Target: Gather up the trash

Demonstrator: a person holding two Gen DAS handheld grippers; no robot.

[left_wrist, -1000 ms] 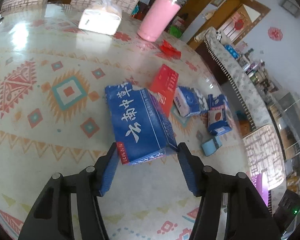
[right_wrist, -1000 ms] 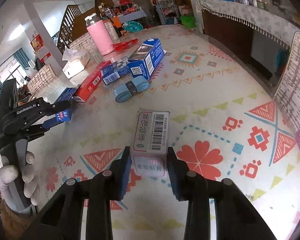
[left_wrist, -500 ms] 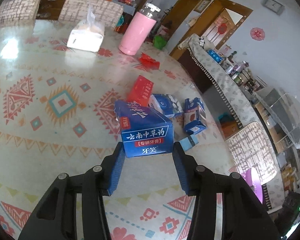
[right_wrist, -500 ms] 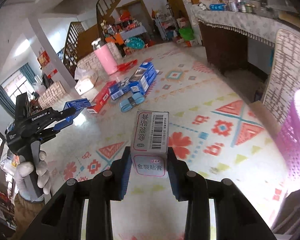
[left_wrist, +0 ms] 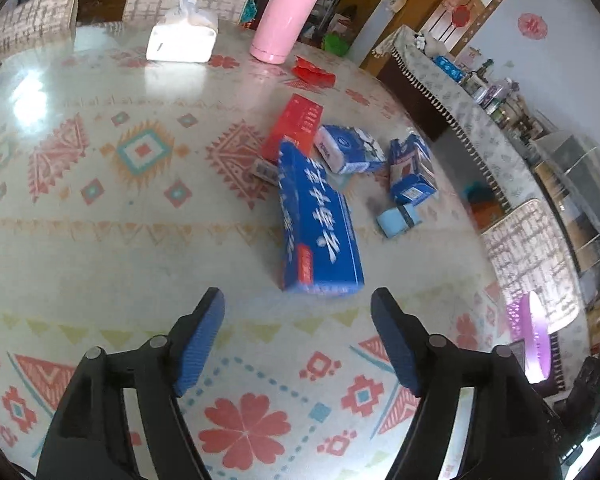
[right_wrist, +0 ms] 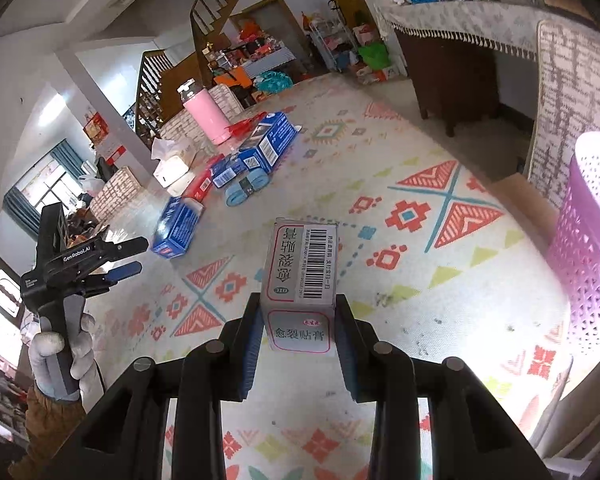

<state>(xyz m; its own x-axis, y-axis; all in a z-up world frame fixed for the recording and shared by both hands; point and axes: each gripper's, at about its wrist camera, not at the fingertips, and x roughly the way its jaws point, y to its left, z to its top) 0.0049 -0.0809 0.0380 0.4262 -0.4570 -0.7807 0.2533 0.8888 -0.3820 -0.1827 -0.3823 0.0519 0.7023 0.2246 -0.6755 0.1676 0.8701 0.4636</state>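
My left gripper (left_wrist: 298,304) is open and empty above the patterned table, just short of a long blue toothpaste box (left_wrist: 320,224) that lies flat in front of it. It also shows in the right wrist view (right_wrist: 128,258), open, with the blue box (right_wrist: 178,226) beyond it. My right gripper (right_wrist: 298,320) is shut on a grey and white medicine box (right_wrist: 302,276) with a barcode and holds it above the table. A purple perforated basket (right_wrist: 588,248) stands at the right edge.
Beyond the blue box lie a red box (left_wrist: 296,126), a blue and white packet (left_wrist: 348,148), a small blue carton (left_wrist: 412,168) and a light blue roll (left_wrist: 398,220). A pink bottle (left_wrist: 286,20) and a white tissue pack (left_wrist: 182,38) stand at the far side.
My left gripper has opened and let go of the blue toothpaste box, which now lies on the table. My right gripper has carried the medicine box up and toward the purple basket.
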